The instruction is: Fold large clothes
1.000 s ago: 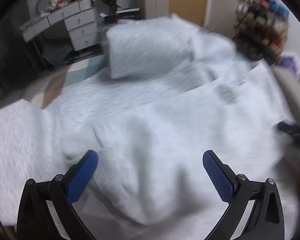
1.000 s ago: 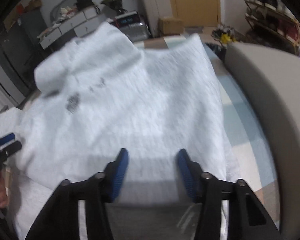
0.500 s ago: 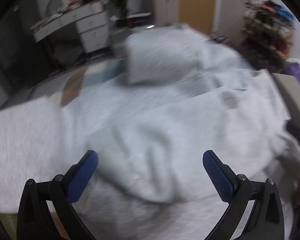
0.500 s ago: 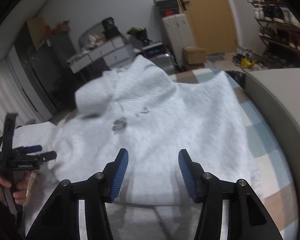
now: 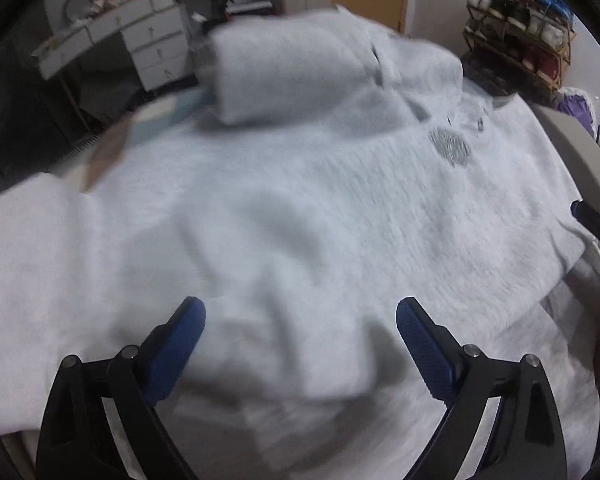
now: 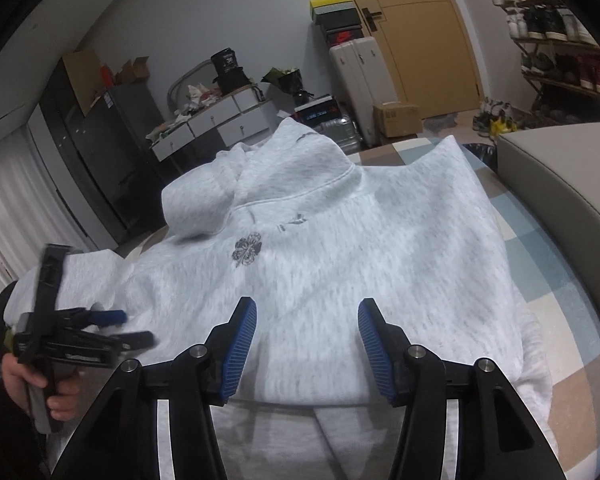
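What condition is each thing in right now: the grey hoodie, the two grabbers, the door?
Hoodie: spread flat, hem folded up, gripped by neither.
Left gripper: jaws closing, nothing pinched.
Right gripper: jaws opening, empty.
Door: shut.

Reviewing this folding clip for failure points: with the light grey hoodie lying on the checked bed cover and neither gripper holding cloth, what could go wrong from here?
1. The left gripper is closing over rumpled folds of the light grey hooded sweatshirt; it may pinch several layers at once.
2. The right gripper is opening with nothing between its pads, so the lower hem could slip out of line.
3. The bunched hood may leave a lumpy fold.
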`<action>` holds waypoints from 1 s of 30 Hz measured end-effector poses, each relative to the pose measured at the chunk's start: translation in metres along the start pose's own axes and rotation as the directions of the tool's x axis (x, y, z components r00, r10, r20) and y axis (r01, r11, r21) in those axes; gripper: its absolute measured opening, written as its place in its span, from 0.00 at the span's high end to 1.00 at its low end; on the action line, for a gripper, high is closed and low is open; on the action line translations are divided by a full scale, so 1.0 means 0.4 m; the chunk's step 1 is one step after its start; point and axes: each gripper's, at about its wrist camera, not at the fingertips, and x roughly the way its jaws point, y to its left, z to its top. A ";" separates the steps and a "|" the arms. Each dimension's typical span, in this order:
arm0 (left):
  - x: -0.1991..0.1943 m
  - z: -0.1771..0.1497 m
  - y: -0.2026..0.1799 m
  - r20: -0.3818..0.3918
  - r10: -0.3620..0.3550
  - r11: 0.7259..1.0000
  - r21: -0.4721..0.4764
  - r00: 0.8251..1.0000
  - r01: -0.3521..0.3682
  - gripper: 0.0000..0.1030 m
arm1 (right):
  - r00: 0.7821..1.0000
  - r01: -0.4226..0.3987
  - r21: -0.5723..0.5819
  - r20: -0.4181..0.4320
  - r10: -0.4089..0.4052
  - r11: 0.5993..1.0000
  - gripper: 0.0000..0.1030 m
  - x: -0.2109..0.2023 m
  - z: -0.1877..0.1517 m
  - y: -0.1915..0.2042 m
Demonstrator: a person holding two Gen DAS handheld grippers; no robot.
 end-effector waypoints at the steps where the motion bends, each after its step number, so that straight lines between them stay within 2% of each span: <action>1: -0.047 -0.011 0.031 0.033 0.017 1.000 -0.018 0.999 -0.016 0.09 | 1.000 -0.004 0.010 0.006 0.004 1.000 0.44 -0.003 0.000 -0.004; 3: -0.127 -0.030 0.112 0.091 0.064 0.995 -0.079 0.994 -0.057 0.09 | 1.000 -0.009 0.029 0.016 0.009 1.000 0.38 -0.008 -0.001 -0.011; 5: -0.221 -0.063 0.209 0.146 0.100 0.982 -0.174 0.984 -0.074 0.09 | 1.000 -0.011 0.043 0.022 0.010 0.999 0.36 -0.010 -0.001 -0.016; 7: -0.309 -0.098 0.325 0.193 0.173 0.949 -0.294 0.966 -0.112 0.09 | 1.000 -0.011 0.048 0.024 0.010 0.999 0.35 -0.010 -0.002 -0.017; 9: -0.372 -0.131 0.428 0.230 0.259 0.901 -0.406 0.938 -0.149 0.09 | 1.000 -0.016 0.047 0.024 0.015 0.999 0.31 -0.010 -0.002 -0.016; 10: -0.423 -0.170 0.495 0.243 0.317 0.858 -0.485 0.917 -0.168 0.09 | 1.000 -0.013 0.044 0.025 0.012 0.999 0.30 -0.010 -0.002 -0.014; 11: -0.450 -0.184 0.546 0.249 0.352 0.823 -0.542 0.902 -0.172 0.09 | 1.000 -0.012 0.043 0.026 0.011 0.999 0.30 -0.011 -0.003 -0.014; 12: -0.475 -0.205 0.582 0.251 0.373 0.792 -0.587 0.893 -0.166 0.09 | 1.000 -0.013 0.040 0.027 0.012 0.999 0.30 -0.011 -0.003 -0.013; 13: -0.499 -0.241 0.640 0.247 0.397 0.745 -0.649 0.884 -0.153 0.09 | 1.000 -0.013 0.037 0.028 0.012 0.999 0.29 -0.010 -0.004 -0.011; 14: -0.503 -0.264 0.672 0.238 0.407 0.701 -0.701 0.882 -0.135 0.08 | 1.000 -0.012 0.032 0.028 0.011 0.999 0.28 -0.009 -0.004 -0.009; 15: -0.505 -0.289 0.714 0.224 0.405 0.662 -0.741 0.887 -0.115 0.08 | 1.000 -0.011 0.027 0.028 0.010 1.000 0.28 -0.009 -0.004 -0.007; 16: -0.499 -0.300 0.727 0.213 0.400 0.638 -0.763 0.892 -0.104 0.08 | 1.000 -0.011 0.022 0.028 0.010 1.000 0.28 -0.008 -0.003 -0.006; 17: -0.482 -0.325 0.770 0.206 0.371 0.605 -0.793 0.906 -0.067 0.08 | 1.000 -0.010 0.020 0.027 0.009 1.000 0.27 -0.008 -0.003 -0.004; 20: -0.411 -0.321 0.794 0.198 0.306 0.586 -0.810 0.931 -0.020 0.08 | 1.000 -0.007 0.018 0.027 0.006 1.000 0.27 -0.007 -0.002 -0.003; 22: -0.367 -0.313 0.815 0.172 0.277 0.610 -0.791 0.945 -0.035 0.08 | 1.000 -0.005 0.021 0.028 0.005 1.000 0.27 -0.007 -0.002 -0.003; 23: -0.370 -0.318 0.828 0.165 0.270 0.614 -0.788 0.949 -0.037 0.08 | 1.000 -0.005 0.023 0.029 0.004 1.000 0.27 -0.006 -0.003 -0.003; 25: -0.351 -0.300 0.833 0.147 0.291 0.604 -0.794 0.945 -0.062 0.08 | 1.000 -0.004 0.026 0.031 0.004 1.000 0.27 -0.006 -0.004 -0.003; 27: -0.355 -0.309 0.857 0.165 0.269 0.588 -0.809 0.949 -0.026 0.09 | 0.999 -0.004 0.026 0.032 0.003 1.000 0.27 -0.006 -0.004 -0.002; 28: -0.345 -0.304 0.857 0.171 0.289 0.585 -0.810 0.942 -0.033 0.17 | 1.000 -0.004 0.026 0.031 0.003 1.000 0.27 -0.006 -0.004 -0.001; 29: -0.365 -0.296 0.862 0.165 0.312 0.581 -0.813 0.935 -0.050 0.32 | 0.999 -0.003 0.026 0.032 0.003 1.000 0.27 -0.005 -0.005 -0.002; 30: -0.390 -0.302 0.871 0.164 0.329 0.581 -0.811 0.930 -0.062 0.41 | 0.999 -0.004 0.025 0.032 0.003 1.000 0.27 -0.006 -0.005 -0.001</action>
